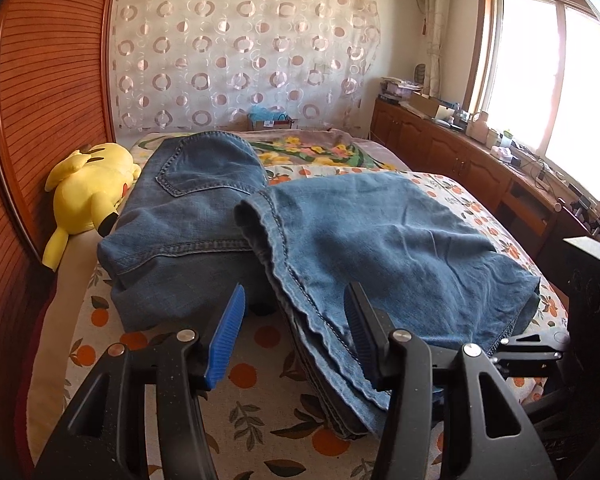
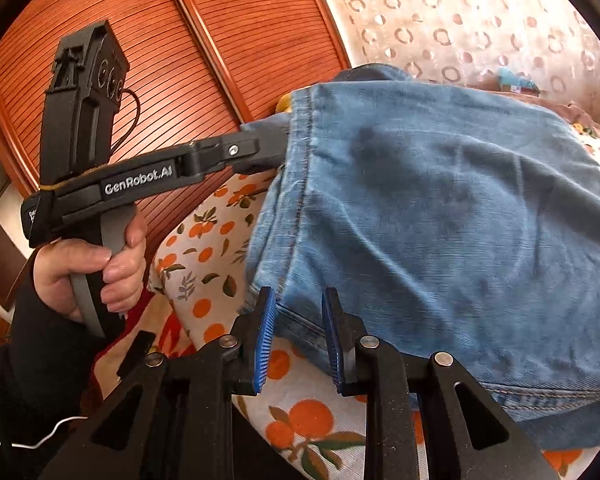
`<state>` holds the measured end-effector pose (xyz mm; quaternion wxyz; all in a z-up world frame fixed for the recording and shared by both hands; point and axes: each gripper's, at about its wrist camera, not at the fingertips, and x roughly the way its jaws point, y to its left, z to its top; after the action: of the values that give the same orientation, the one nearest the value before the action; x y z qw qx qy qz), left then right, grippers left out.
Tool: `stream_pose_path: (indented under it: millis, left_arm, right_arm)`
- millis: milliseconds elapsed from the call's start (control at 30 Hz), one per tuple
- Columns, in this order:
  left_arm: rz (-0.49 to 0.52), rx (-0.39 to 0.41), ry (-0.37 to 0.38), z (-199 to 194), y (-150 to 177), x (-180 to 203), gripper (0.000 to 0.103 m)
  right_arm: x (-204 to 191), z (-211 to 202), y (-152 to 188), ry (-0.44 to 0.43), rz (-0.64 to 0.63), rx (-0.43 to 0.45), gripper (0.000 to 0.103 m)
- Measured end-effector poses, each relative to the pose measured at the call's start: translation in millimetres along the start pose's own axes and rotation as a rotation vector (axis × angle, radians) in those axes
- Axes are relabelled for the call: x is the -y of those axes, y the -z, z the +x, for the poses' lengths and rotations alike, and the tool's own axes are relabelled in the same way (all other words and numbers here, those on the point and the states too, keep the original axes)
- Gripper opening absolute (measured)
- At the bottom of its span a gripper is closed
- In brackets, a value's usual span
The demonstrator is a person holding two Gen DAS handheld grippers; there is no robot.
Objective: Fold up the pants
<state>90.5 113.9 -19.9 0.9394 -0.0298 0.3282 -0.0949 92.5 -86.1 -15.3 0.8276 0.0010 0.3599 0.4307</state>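
the pants (image 1: pixel 284 216) lie on the bed (image 1: pixel 260 412), on a sheet printed with oranges; the seat and back pocket are toward the far side near a yellow plush toy (image 1: pixel 88 192), and the leg portion is doubled back over toward the near edge, so one fold appears made.

left gripper (image 1: pixel 296 336): jaws spread, empty, hovering at the near edge of the folded leg hems. the hem stack (image 1: pixel 340 380) sits between and just under the blue pads (image 1: pixel 226 340). in the right wrist view the same tool reaches in beside the hem seam; its tips are hidden by cloth there.

right gripper (image 2: pixel 298 340): jaws spread, nothing pinched, with the corner of the folded denim just ahead of and between the pads.

handling judgement: denim is soft but fairly heavy, drapes readily, and is not fragile or slippery. layers may slide apart if only the top ply is taken. best hold is likely the stitched hem or the thick side seam, both corners pinched through all layers, so the next fold lifts evenly.
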Motion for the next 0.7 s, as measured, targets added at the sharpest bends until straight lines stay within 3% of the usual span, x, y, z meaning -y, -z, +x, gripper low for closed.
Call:
stream_pose_path:
  millis: [333,600,700]
  left_arm:
    - [0.05,0.012,0.048,-4,-9,29,0.053]
    - [0.124,0.026,0.099,4,-32,68,0.053]
    - [0.15,0.031,0.125,11,-43,85,0.053]
  right_arm:
    - [40,-67,20,0.211,0.066,0.101,0.042]
    - [78,-125,49,0.449,0.118,0.134,0.045]
    - [80,-133,56,0.493,0.139,0.132,0.046]
